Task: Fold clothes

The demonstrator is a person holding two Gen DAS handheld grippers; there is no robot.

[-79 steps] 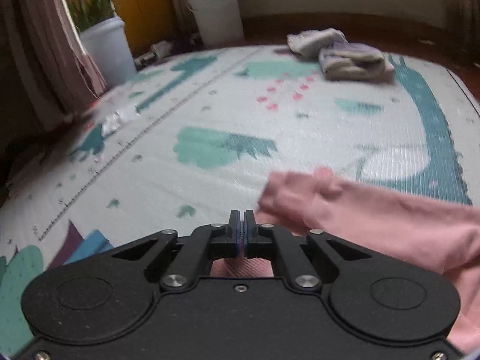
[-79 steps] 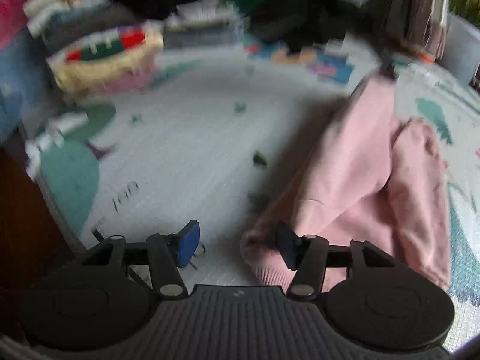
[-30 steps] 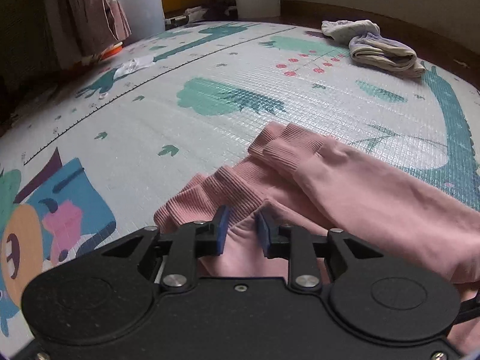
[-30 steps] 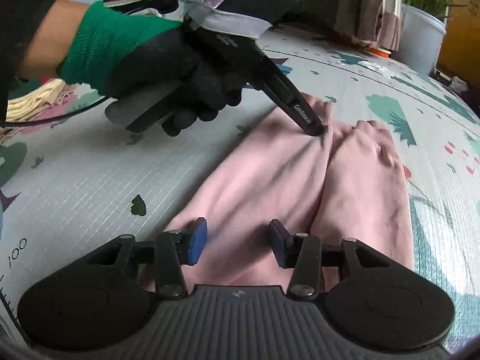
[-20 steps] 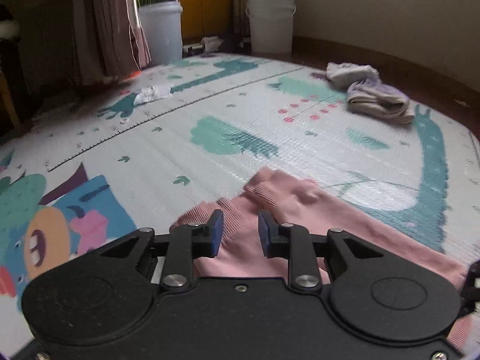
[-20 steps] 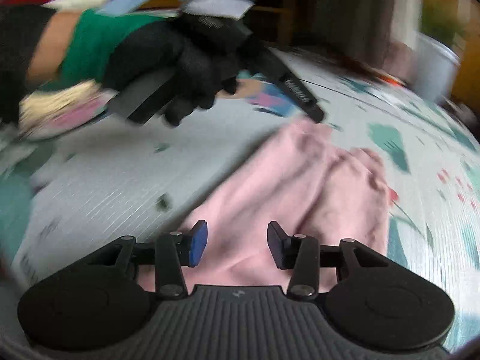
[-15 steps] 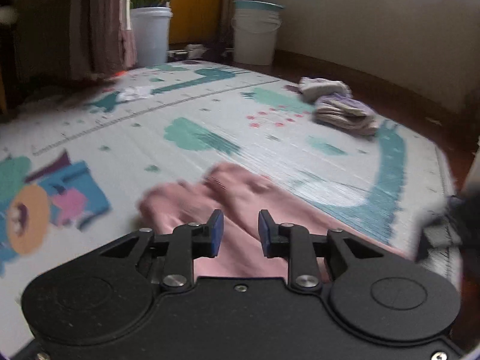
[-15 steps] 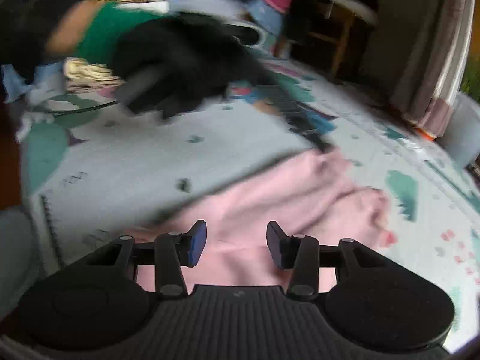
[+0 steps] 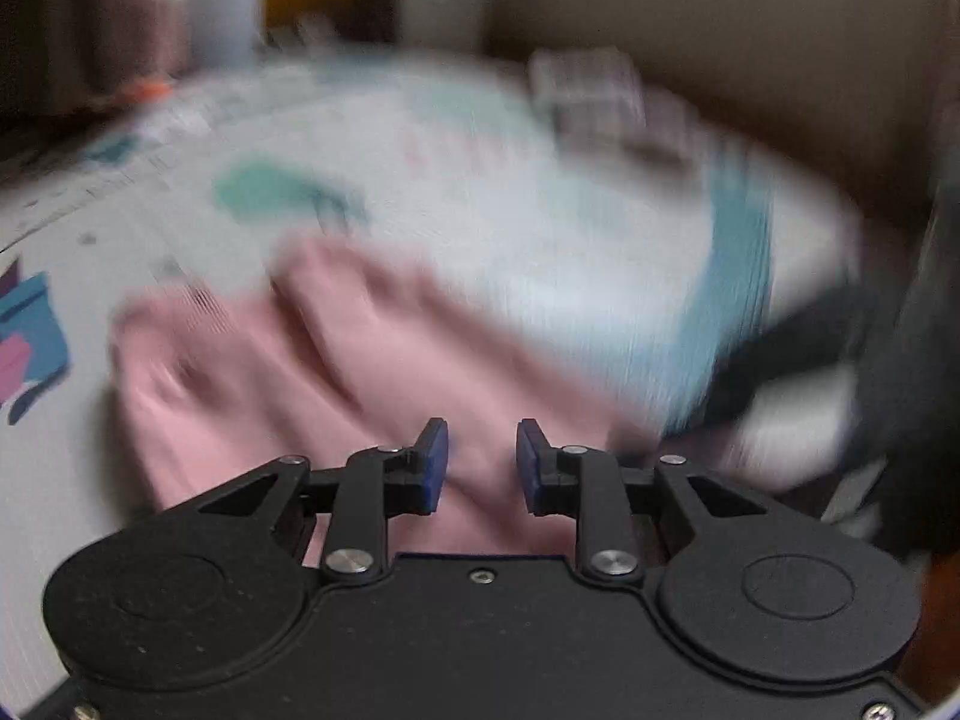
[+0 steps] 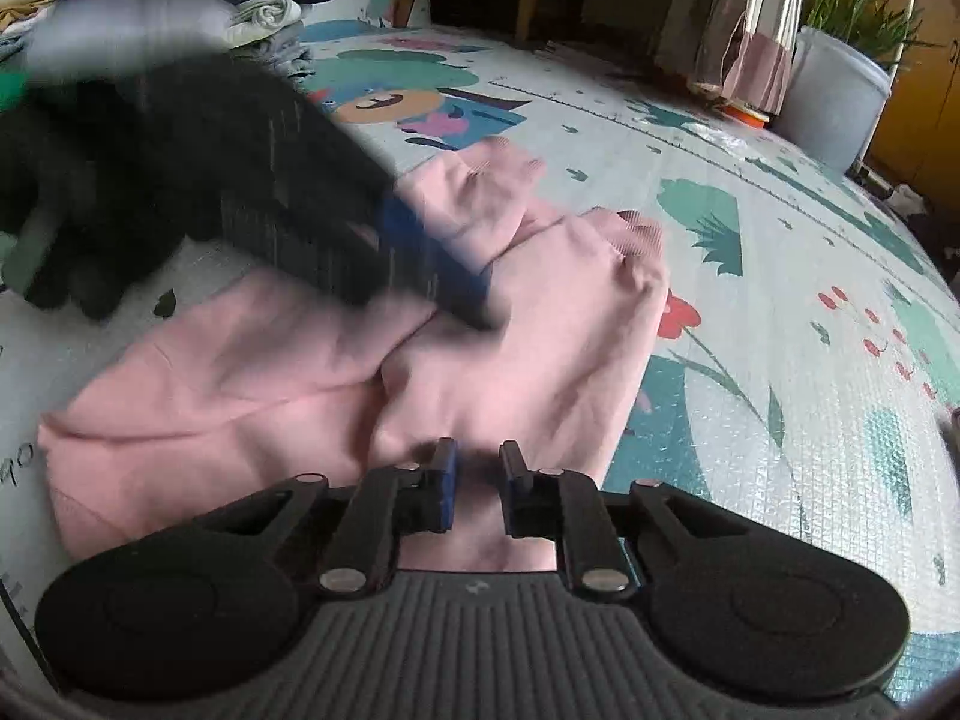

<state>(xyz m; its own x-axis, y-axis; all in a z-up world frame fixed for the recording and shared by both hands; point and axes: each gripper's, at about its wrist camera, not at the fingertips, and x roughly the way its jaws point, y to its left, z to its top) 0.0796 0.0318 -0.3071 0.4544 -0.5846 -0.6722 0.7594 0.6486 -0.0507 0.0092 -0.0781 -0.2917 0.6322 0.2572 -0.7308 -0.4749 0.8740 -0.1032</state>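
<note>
Right tool [image 10: 477,483]: jaws narrowly parted, nothing gripped, set over the near hem of one pink sweatshirt [image 10: 516,354] laid on the play mat [image 10: 780,312]. Long axis of garment: directly ahead, cuffs at the far end. Left tool [image 9: 476,465]: parted, empty, poised above mid-garment, entered from the left in the right view. Both tools are judged equally near. Folded laundry pile [image 9: 600,102]: one, far ahead, blurred.

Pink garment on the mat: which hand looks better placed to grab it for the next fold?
Probably the right gripper: its open jaws already straddle the pink garment edge. The left gripper hovers open above the middle.
</note>
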